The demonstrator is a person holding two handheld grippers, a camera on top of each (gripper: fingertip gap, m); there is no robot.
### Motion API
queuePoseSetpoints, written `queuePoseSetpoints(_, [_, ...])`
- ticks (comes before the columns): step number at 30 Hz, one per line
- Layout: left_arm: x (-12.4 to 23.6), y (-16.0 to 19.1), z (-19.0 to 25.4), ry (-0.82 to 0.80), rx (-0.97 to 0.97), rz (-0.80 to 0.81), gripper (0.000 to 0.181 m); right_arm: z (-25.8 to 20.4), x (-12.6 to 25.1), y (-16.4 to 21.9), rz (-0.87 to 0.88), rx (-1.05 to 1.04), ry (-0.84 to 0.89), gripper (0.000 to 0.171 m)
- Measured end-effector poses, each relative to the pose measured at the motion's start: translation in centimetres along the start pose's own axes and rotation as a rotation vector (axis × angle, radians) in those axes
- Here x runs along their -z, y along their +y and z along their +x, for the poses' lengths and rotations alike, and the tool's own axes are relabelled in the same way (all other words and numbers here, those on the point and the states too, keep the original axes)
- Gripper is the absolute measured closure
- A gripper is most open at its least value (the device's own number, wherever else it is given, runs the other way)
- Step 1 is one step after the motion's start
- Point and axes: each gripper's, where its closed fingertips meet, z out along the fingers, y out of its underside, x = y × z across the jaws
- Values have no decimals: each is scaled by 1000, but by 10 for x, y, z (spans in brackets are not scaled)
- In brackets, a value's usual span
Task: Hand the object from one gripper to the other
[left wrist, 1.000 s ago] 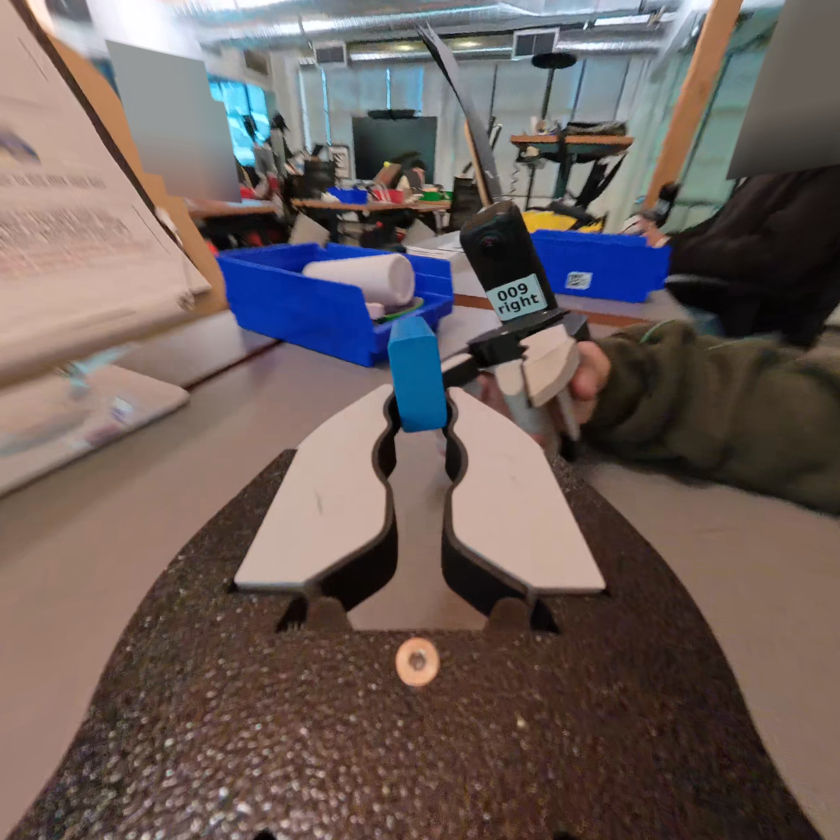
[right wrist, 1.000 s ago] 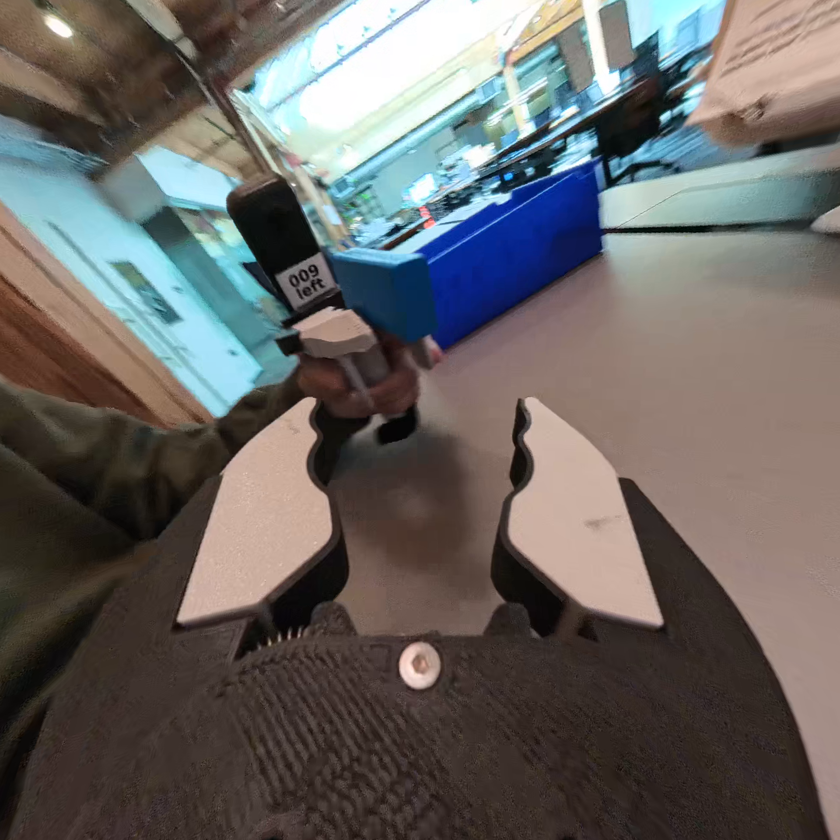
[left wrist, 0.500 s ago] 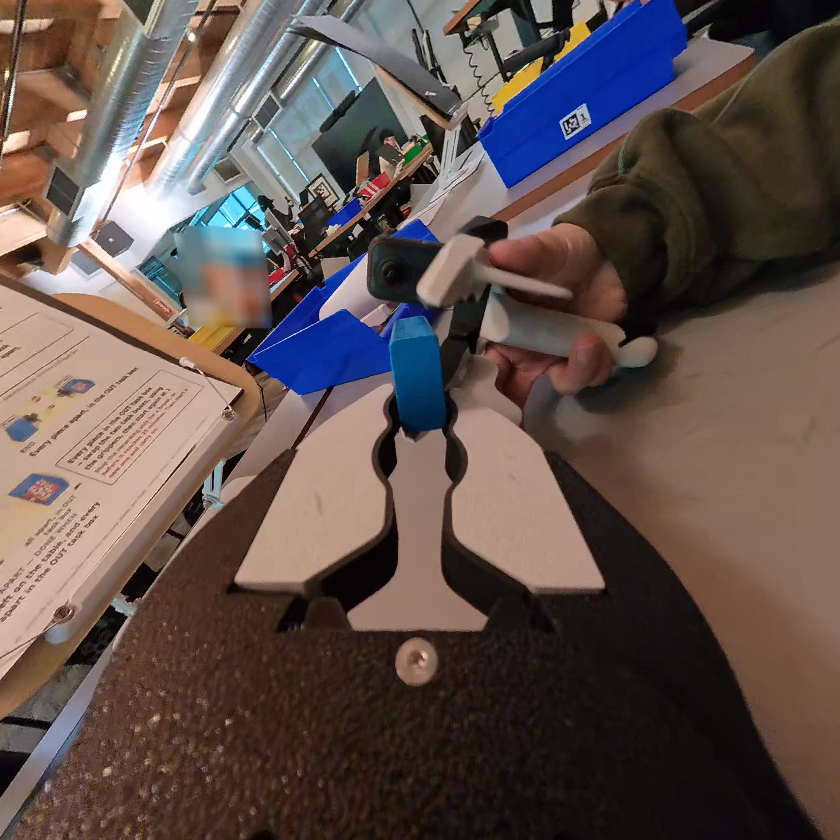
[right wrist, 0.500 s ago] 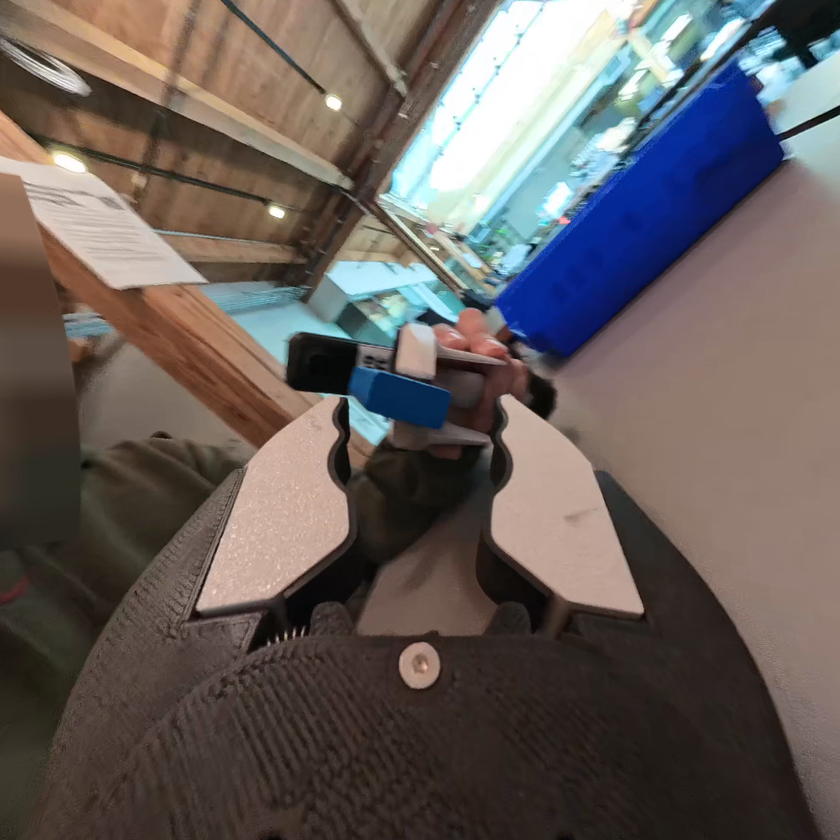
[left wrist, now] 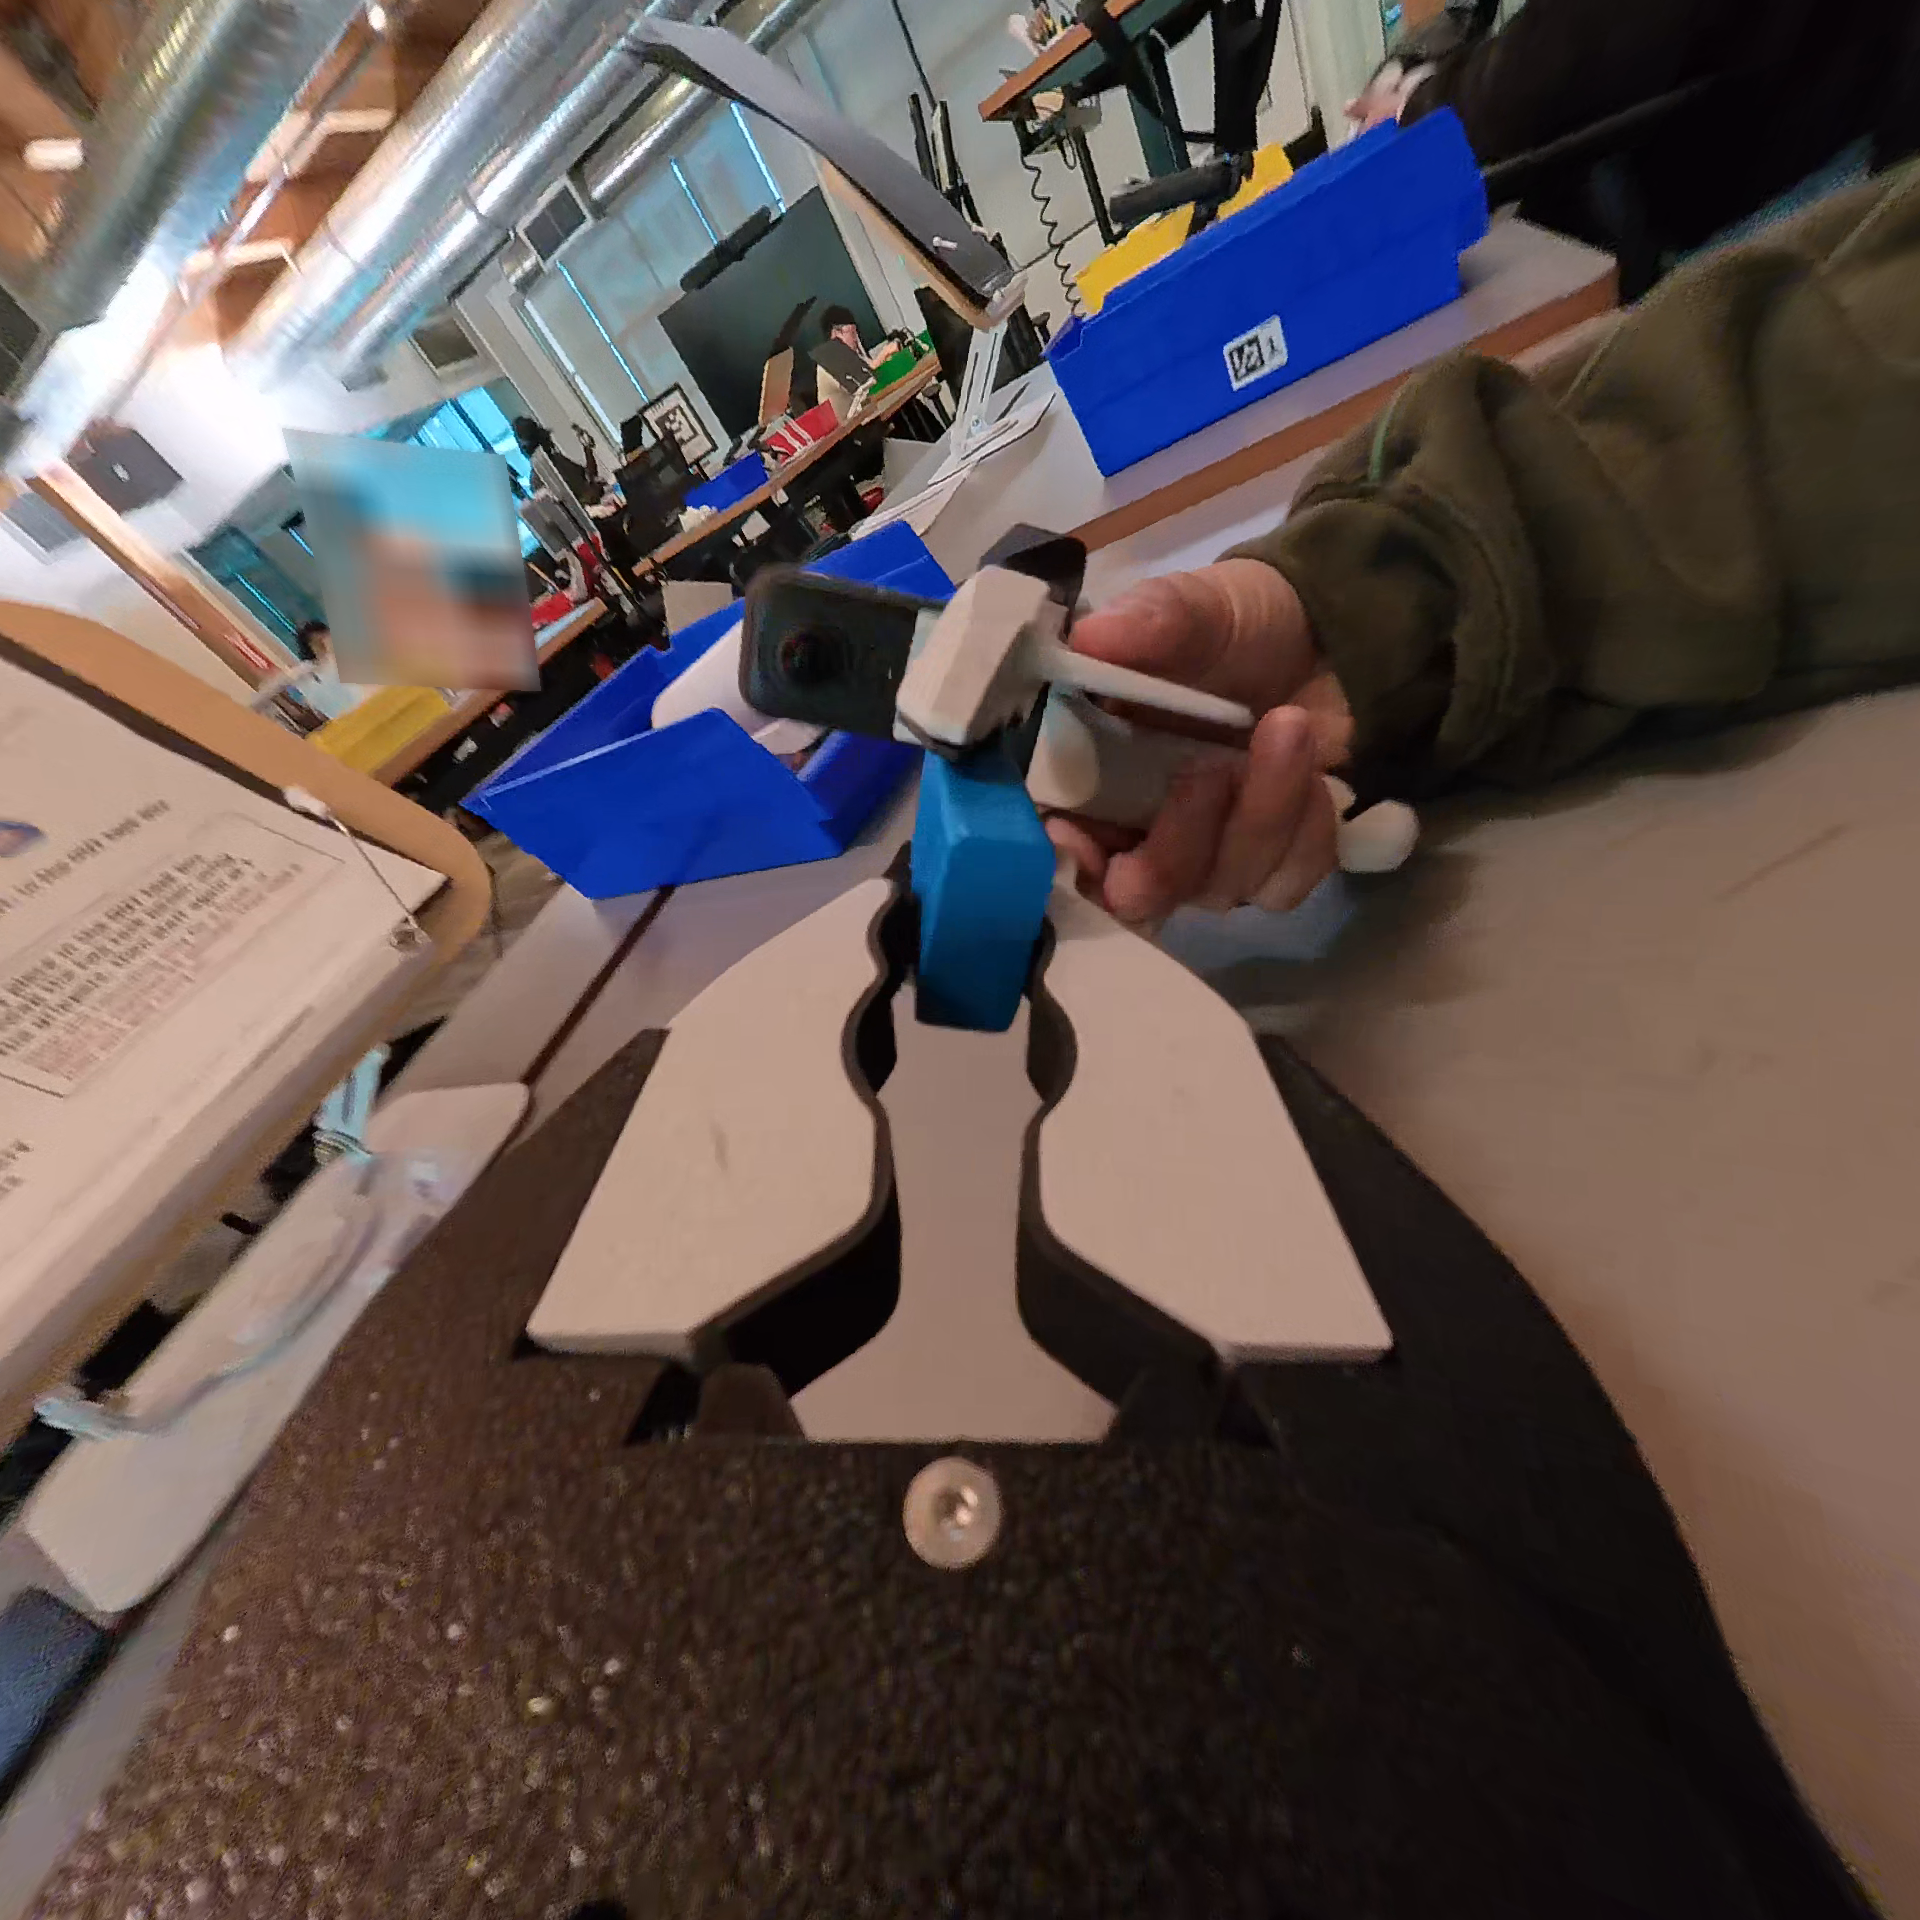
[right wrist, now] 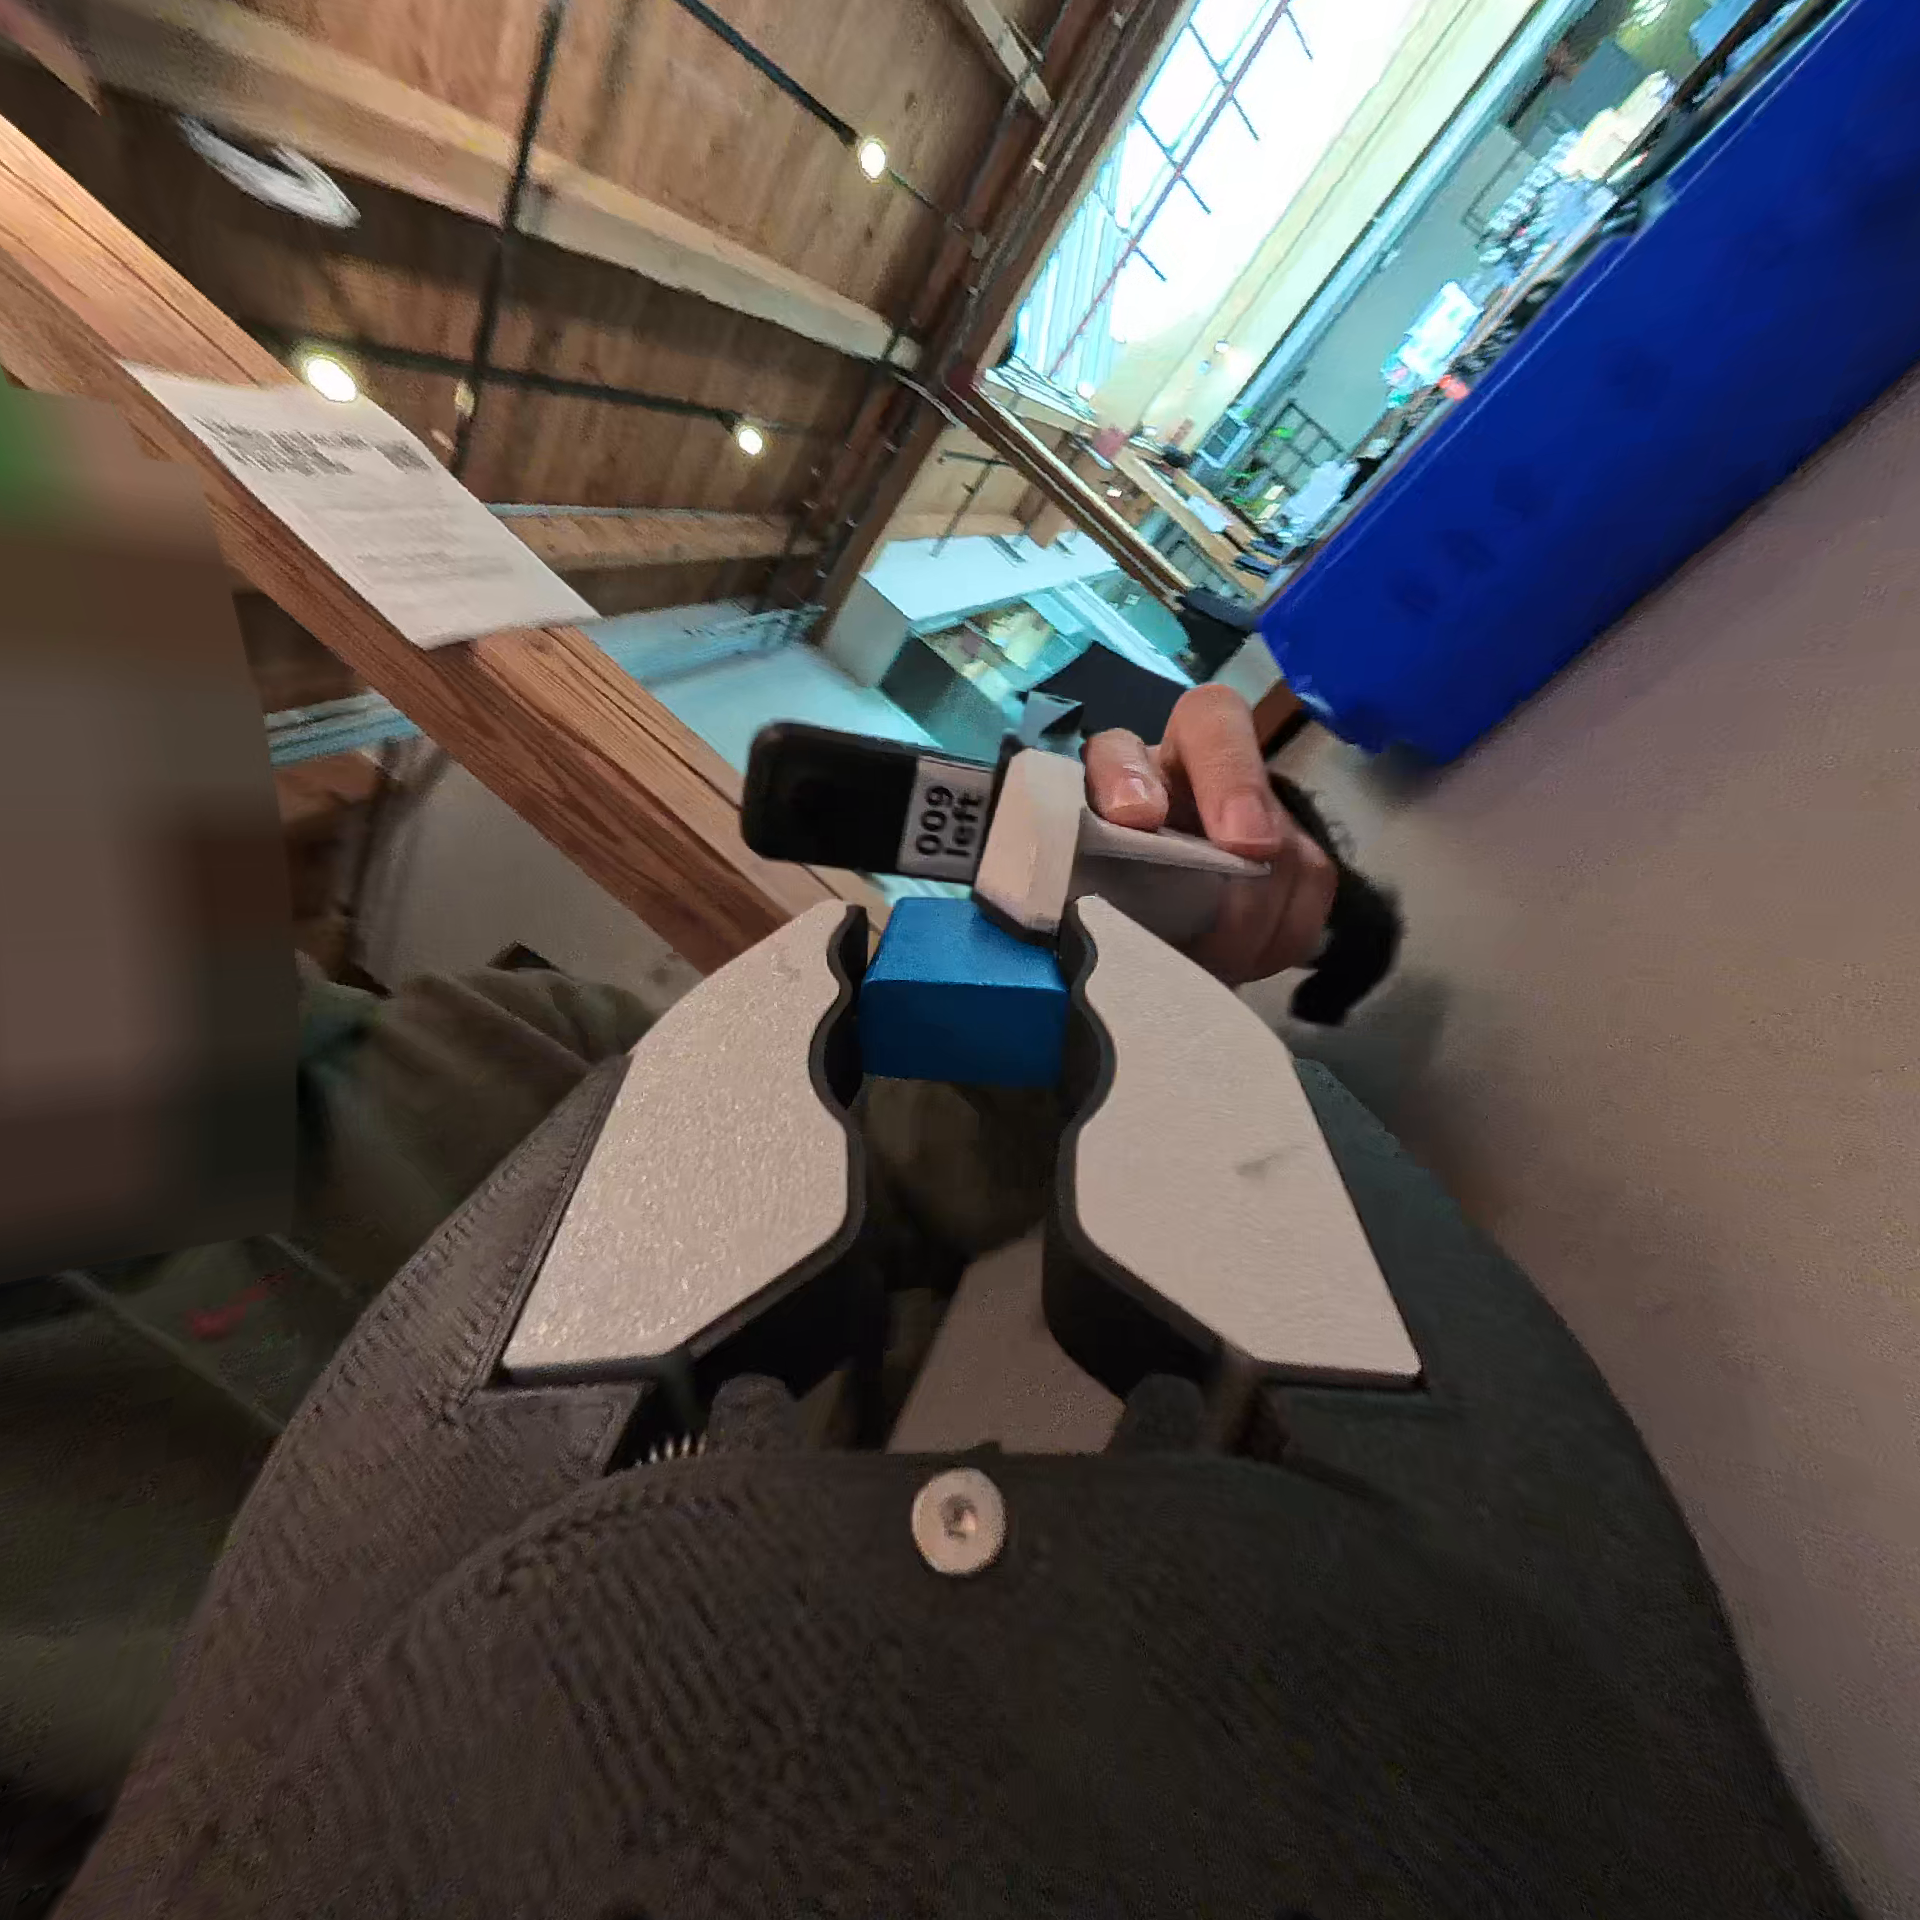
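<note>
The blue block [left wrist: 977,914] sits up in the air between both tongs. The left tongs [left wrist: 961,971] pinch one end. The right tongs [right wrist: 961,1003] squeeze its sides too. I think the left tongs must let go next.

From my right cam: right gripper [right wrist: 961,1013] has the blue block [right wrist: 961,1023] sitting between its two fingertips, pads look like they're touching it on both sides. Block's held up in the air, above the grey table [right wrist: 1683,935]. Just past it is the left gripper [right wrist: 1023,862], tipped sideways w/ its black camera body pointing left, and its grey tip sits on the block's top far edge. A hand [right wrist: 1216,831] in a green sleeve holds its handle. Blue bin [right wrist: 1621,447] upper right, wooden beam [right wrist: 499,686] w/ a paper sheet [right wrist: 364,509] on the left.
</note>
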Motion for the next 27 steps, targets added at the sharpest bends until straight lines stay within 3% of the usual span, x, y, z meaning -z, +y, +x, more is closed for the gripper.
queuePoseSetpoints(5, [-1, 6, -15, -2, 415, -18, 107, 13, 20, -25, 51, 311, 276, 136])
queuePoseSetpoints(6, [-2, 6, -16, 23, 527, -16, 103, 14, 25, -32, 75, 371, 313, 136])
queuePoseSetpoints(10, [-3, 0, -16, 154, 974, 68, 108, 15, 41, -48, 108, 710, 489, 136])
queuePoseSetpoints(15, [0, -5, -18, 356, 1461, 197, 126, -7, 26, -36, 61, 1016, 411, 136])
queuePoseSetpoints(17, [7, -18, -20, 462, 1551, 292, 130, -4, 20, -26, -18, 1087, 410, 136])
queuePoseSetpoints(20, [5, -18, -6, 539, 1562, 217, 144, -5, 12, -15, -71, 1186, 384, 136])
queuePoseSetpoints(22, [2, -11, 1, 535, 1542, 155, 160, -1, 10, -9, -119, 1220, 388, 136])
queuePoseSetpoints(27, [5, -2, -2, 457, 1399, 121, 164, 19, 15, -3, -236, 1216, 496, 135])
